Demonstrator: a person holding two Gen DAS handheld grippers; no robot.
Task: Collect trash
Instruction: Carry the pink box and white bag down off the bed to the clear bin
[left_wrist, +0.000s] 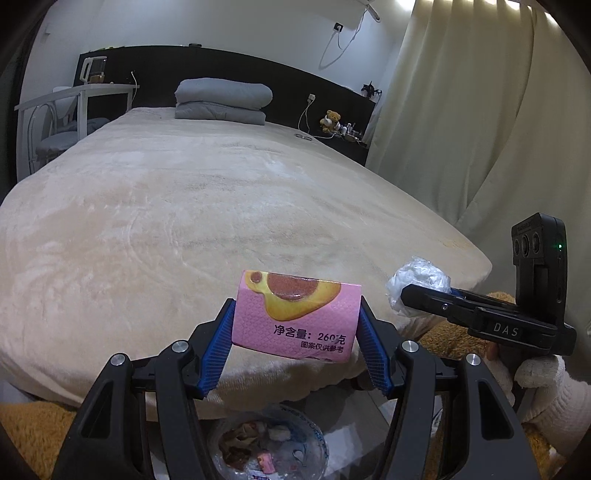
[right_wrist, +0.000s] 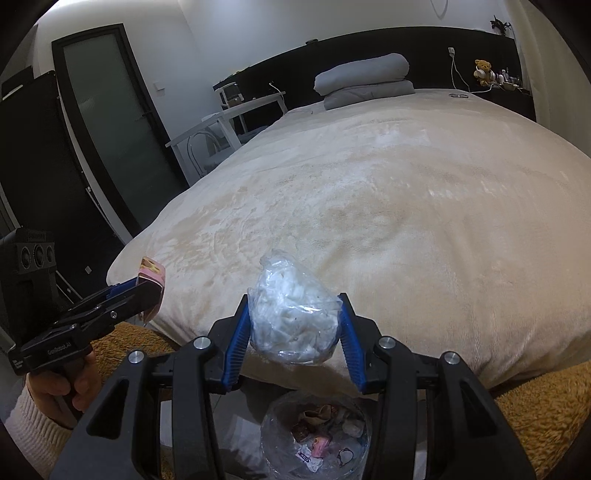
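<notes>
Snack box (left_wrist: 295, 314) was pink with yellow-brown print; crumpled plastic bag (right_wrist: 293, 321) — clear-white; bedspread (left_wrist: 221, 206) — beige; gripper pads (left_wrist: 218, 347) blue.

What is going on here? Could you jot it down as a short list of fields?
Place: bedroom, at the foot of a bed with a beige blanket
Left gripper: clamped on a pink snack box
Right gripper: clamped on a crumpled clear plastic bag
Below: trash bin with wrappers inside
Far end of bed: folded grey quilt
Shelf: teddy bear
</notes>
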